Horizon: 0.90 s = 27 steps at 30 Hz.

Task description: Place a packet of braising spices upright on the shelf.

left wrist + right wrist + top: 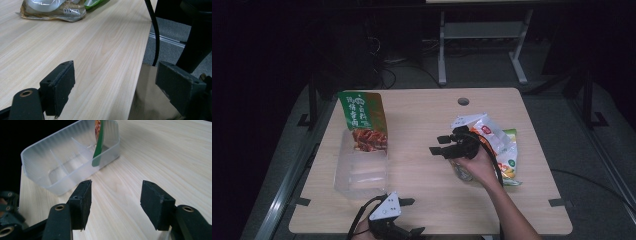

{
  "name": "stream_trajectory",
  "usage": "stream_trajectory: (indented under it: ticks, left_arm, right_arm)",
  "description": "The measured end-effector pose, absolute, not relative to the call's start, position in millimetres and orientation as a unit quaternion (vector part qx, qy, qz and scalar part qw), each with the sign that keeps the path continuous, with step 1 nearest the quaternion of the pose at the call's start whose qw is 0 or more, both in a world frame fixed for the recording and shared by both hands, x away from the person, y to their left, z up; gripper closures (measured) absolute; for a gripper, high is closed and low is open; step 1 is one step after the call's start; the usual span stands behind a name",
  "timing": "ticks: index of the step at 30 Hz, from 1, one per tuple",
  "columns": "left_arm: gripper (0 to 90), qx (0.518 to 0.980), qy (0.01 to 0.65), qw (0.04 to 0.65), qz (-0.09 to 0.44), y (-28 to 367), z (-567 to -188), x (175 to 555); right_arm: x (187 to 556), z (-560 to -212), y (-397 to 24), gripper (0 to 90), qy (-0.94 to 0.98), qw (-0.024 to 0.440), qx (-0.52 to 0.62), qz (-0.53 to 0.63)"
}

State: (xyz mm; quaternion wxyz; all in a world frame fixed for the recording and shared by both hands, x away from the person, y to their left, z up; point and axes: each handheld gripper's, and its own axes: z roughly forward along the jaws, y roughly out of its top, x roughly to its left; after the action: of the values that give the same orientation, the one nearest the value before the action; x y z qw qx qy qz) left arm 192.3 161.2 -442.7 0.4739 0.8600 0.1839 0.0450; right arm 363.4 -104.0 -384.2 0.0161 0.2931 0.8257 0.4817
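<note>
Bare tabletop point(422, 150) separates the released right gripper point(439, 144) from the clear tray point(360, 172).

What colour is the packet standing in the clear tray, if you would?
Green with orange-red food printed below, best in the high view.

Large pale characters on the green packet point(361, 120), too blurred to read.

Snack bags point(497, 145) flat, table's right side
</note>
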Motion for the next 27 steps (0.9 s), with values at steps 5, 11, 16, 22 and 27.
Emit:
stream_trajectory:
  ticks: [5, 11, 16, 22, 27]
  left_arm:
    - [15.7, 0.862, 0.181, 0.471, 0.045, 161.8, -442.4, 192.4]
    - [15.7, 0.86, 0.183, 0.475, 0.044, 162.3, -442.4, 192.6]
    - [15.7, 0.861, 0.179, 0.475, 0.043, 162.5, -442.9, 192.7]
    - [15.7, 0.862, 0.178, 0.472, 0.044, 161.6, -442.7, 191.8]
    - [15.7, 0.861, 0.179, 0.474, 0.043, 160.4, -443.1, 192.3]
  right_arm:
    - [352.8, -389.6, -120.2, 39.9, 0.824, 0.013, 0.307, 0.476]
    - [344.8, -393.9, -131.7, 40.0, 0.819, 0.013, 0.313, 0.481]
    - [335.5, -394.7, -141.5, 39.3, 0.82, 0.015, 0.317, 0.476]
    - [322.3, -402.3, -156.3, 38.9, 0.818, 0.018, 0.328, 0.473]
    - [309.5, -407.0, -171.5, 38.9, 0.817, 0.017, 0.337, 0.468]
